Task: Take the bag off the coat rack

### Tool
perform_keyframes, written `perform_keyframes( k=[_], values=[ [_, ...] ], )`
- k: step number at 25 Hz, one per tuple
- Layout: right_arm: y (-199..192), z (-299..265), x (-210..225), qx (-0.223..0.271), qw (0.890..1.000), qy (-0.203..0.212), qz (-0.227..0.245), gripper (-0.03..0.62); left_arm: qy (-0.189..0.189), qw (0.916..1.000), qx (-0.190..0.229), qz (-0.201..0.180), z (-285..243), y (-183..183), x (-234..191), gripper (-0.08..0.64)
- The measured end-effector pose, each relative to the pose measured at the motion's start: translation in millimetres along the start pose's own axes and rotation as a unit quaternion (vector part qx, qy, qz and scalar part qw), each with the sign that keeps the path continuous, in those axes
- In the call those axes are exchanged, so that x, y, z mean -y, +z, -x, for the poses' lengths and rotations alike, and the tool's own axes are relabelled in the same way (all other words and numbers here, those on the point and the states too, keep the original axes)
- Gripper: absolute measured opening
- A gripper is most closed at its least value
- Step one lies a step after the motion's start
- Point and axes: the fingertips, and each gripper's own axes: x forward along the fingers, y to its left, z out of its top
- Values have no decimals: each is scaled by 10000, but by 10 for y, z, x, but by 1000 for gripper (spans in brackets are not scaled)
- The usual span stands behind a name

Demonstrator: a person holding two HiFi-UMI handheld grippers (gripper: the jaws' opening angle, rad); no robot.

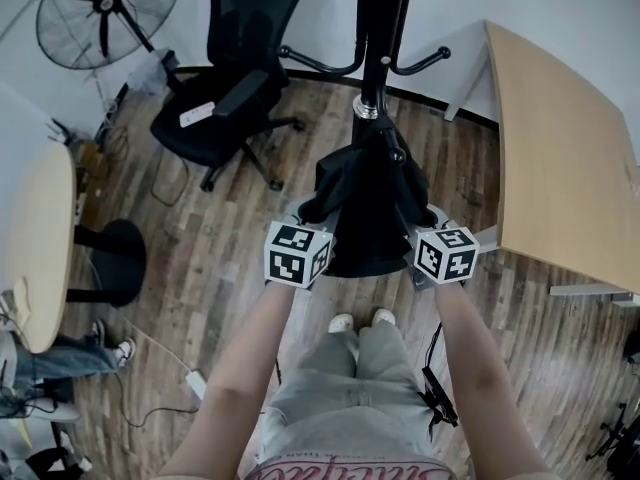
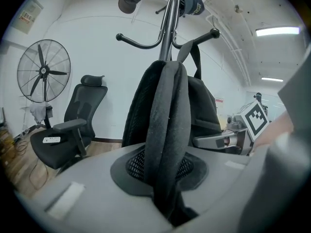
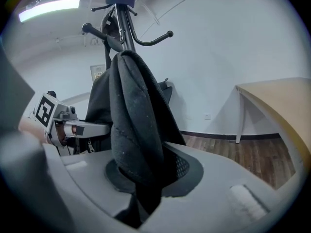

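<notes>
A black backpack (image 1: 370, 200) hangs by its top loop from a hook of the black coat rack (image 1: 375, 48), straight ahead of me. My left gripper (image 1: 314, 218) is at the bag's left side, shut on a padded shoulder strap (image 2: 165, 125) that runs up between its pads. At the bag's right side, my right gripper (image 1: 426, 220) is shut on the other padded strap (image 3: 133, 130). In the left gripper view the strap is pinched in the left gripper (image 2: 165, 181); in the right gripper view the other strap is pinched in the right gripper (image 3: 143, 181). Caps sit on the rack's top hooks.
A black office chair (image 1: 235, 88) stands to the left of the rack, with a floor fan (image 1: 105, 13) behind it. A wooden table (image 1: 560, 148) is close on the right and a round table (image 1: 40, 238) on the left. Cables lie on the wooden floor.
</notes>
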Motion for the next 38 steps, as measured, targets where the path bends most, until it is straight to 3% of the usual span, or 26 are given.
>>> perform_keyframes(
  k=[11,21,38],
  values=[
    [124,329,-253,213,9994,-13,-256,58,-265,9994,239,7,299,216,165,75],
    [258,526,-425,167,9997,-119,153,51,-320,9982,460,193,530,342,266,75],
    [228,922,-578,-15,9992,-1,394,48,-185,9982,476,310,853,365,604,75]
  ],
)
